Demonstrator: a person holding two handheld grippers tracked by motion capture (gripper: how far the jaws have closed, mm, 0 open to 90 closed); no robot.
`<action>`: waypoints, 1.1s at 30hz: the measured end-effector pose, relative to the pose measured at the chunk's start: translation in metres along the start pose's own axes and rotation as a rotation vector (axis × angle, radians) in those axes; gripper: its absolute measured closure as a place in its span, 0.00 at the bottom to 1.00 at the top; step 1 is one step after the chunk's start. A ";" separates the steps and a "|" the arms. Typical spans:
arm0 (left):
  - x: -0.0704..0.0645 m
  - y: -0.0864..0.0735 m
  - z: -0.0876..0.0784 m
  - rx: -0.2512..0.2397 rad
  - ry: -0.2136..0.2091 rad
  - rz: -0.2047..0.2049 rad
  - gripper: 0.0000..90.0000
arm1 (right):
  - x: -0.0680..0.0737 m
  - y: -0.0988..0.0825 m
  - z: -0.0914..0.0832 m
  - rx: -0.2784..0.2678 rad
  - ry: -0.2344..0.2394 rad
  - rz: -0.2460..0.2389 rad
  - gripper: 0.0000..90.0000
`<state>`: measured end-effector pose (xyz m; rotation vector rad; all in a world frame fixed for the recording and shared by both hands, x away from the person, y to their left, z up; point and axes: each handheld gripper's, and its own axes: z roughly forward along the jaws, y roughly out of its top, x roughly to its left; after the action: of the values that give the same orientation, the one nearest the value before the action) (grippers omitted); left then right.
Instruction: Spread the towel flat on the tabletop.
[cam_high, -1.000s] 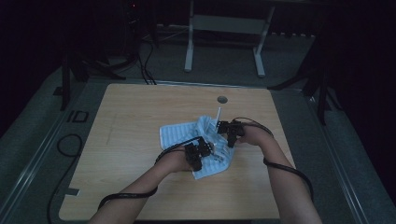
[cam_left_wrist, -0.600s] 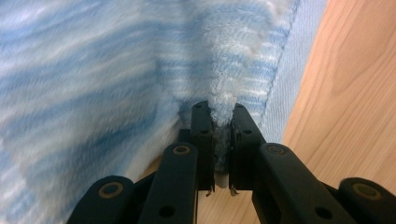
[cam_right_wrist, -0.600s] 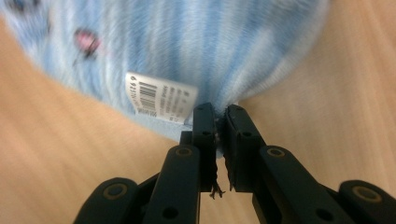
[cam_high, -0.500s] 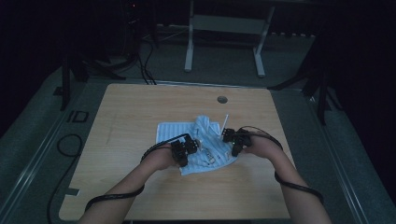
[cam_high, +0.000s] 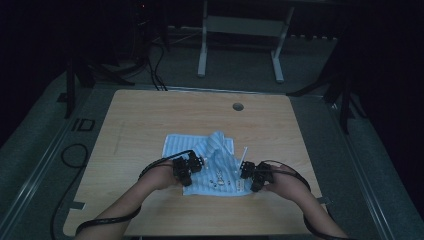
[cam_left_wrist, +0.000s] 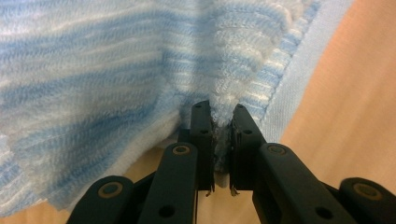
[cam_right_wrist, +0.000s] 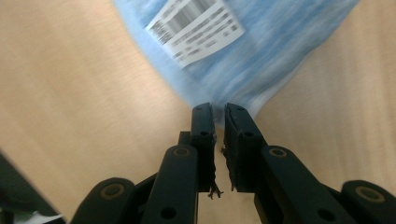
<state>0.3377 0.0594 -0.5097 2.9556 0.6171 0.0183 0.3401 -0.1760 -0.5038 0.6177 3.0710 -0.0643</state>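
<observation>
The step in hand looks like spreading or folding a blue-and-white striped towel (cam_high: 207, 162) by its two near corners, which both tools already grip. The towel lies on the wooden tabletop (cam_high: 140, 115) in the lower middle of the high view. Its far part is flat, and a rumpled ridge runs up its middle.

At lower left of centre in that view, the left hand-held gripper (cam_high: 192, 165) sits at the towel's near-left edge. In the left gripper view its jaws are all but closed, and a bunched fold of the terry cloth (cam_left_wrist: 140, 70) is pinched between them, just beside the pale hemmed edge. The jaws have just been closing, and they now clamp the cloth.

To the right of centre, the right hand-held gripper (cam_high: 248, 172) holds the near-right corner. In the right gripper view the jaws stand nearly together with a thin slit between them, and the tip of the towel corner (cam_right_wrist: 261, 51) runs into that slit. A white barcode label (cam_right_wrist: 196, 28) lies on the cloth just above, in the upper middle of that frame. The picture is blurred, so how firmly the corner is nipped is hard to judge, but it appears caught.

The next move probably calls for both grips to stay tight while the hands draw apart evenly and lift or drag the near edge, so that the ridge flattens. A thin grip on the right corner could slip.
</observation>
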 end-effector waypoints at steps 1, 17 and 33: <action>-0.006 -0.007 -0.002 -0.008 -0.010 0.008 0.92 | 0.008 -0.004 -0.002 -0.015 0.007 -0.005 0.92; -0.015 -0.057 -0.036 -0.108 0.049 -0.089 0.50 | -0.002 0.021 -0.039 -0.147 -0.014 -0.060 0.71; -0.004 -0.034 -0.002 -0.092 0.117 -0.083 0.59 | -0.012 0.093 -0.026 -0.144 -0.023 -0.092 0.84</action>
<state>0.3202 0.0884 -0.5115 2.8535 0.7323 0.2079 0.3874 -0.0937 -0.4809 0.4660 3.0457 0.1472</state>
